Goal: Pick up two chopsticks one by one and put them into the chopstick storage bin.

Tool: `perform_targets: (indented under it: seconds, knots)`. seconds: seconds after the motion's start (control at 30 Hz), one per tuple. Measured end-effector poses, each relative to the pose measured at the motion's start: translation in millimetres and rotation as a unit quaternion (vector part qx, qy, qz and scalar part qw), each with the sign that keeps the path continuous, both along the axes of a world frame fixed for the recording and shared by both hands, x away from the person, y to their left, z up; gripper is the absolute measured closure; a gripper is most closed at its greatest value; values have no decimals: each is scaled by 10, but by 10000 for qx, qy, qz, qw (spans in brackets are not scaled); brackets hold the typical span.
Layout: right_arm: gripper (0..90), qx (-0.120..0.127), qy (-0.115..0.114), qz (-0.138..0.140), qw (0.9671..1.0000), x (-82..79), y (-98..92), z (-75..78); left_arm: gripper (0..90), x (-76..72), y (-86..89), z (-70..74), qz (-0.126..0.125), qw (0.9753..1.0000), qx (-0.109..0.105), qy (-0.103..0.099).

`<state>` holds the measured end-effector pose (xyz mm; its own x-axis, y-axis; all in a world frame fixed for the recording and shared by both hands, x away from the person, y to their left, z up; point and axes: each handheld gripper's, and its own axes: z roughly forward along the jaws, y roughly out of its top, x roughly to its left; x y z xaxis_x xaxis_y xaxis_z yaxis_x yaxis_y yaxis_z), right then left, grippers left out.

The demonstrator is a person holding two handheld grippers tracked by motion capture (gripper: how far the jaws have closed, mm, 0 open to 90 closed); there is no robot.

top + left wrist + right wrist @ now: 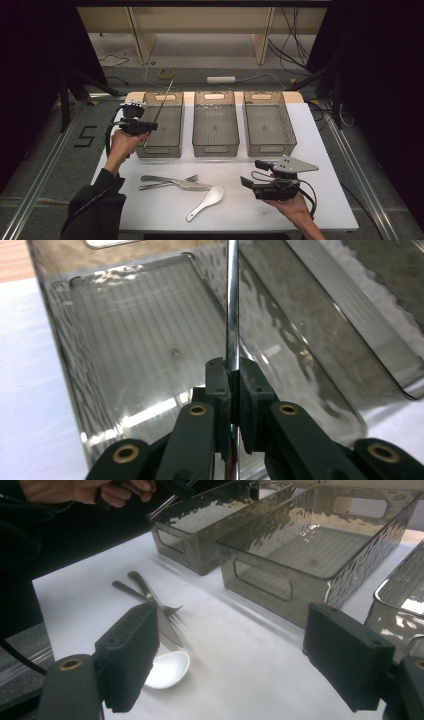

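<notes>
Smoked-grey translucent plastic marks the three bins lined up across the far half of a white table (320, 200), each an open tray with handle cut-outs at its ends. At the left bin (161, 125), the person's left hand (121, 145) holds the left gripper (150, 126) over the near left corner, its black jaws pressed together on a thin metal rod (164, 102) that slants up and away over the bin; the left gripper view shows the shiny rod (232, 305) pinched between the two pads and running straight up across the bin's ribbed floor (135, 365). The middle bin (215, 125) and the right bin (268, 125) stand side by side just to the right. Near the front of the table lie a metal fork (172, 179) and a knife (172, 185) close together, crossing, with a white ceramic spoon (206, 202) just to their right. The right hand (295, 207) holds the right gripper (250, 184) low over the table's near right area, its jaws spread wide apart with nothing between them; in the right gripper view the spoon (167, 670) peeks out beside the left jaw and the cutlery lies beyond it.
</notes>
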<state>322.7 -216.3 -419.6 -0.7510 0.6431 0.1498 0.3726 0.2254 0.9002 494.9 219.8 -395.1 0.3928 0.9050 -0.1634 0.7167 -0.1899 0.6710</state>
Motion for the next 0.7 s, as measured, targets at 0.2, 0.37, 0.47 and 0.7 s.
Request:
perform_targets:
  seconds: [0.2, 0.37, 0.47, 0.7]
  knots:
    - [234, -56, -4, 58, 10000, -8, 20, -9, 843, 84, 39, 23, 117, 9999, -10, 59]
    - [234, -57, -11, 74, 10000, -11, 26, -10, 842, 126, 41, -15, 232, 9997, 20, 91]
    - [234, -78, -9, 83, 9999, -12, 32, -13, 842, 176, 52, -74, 375, 9991, 43, 212]
    - [234, -94, 11, 136, 9999, -12, 46, -21, 838, 251, 61, -159, 547, 9978, 113, 369]
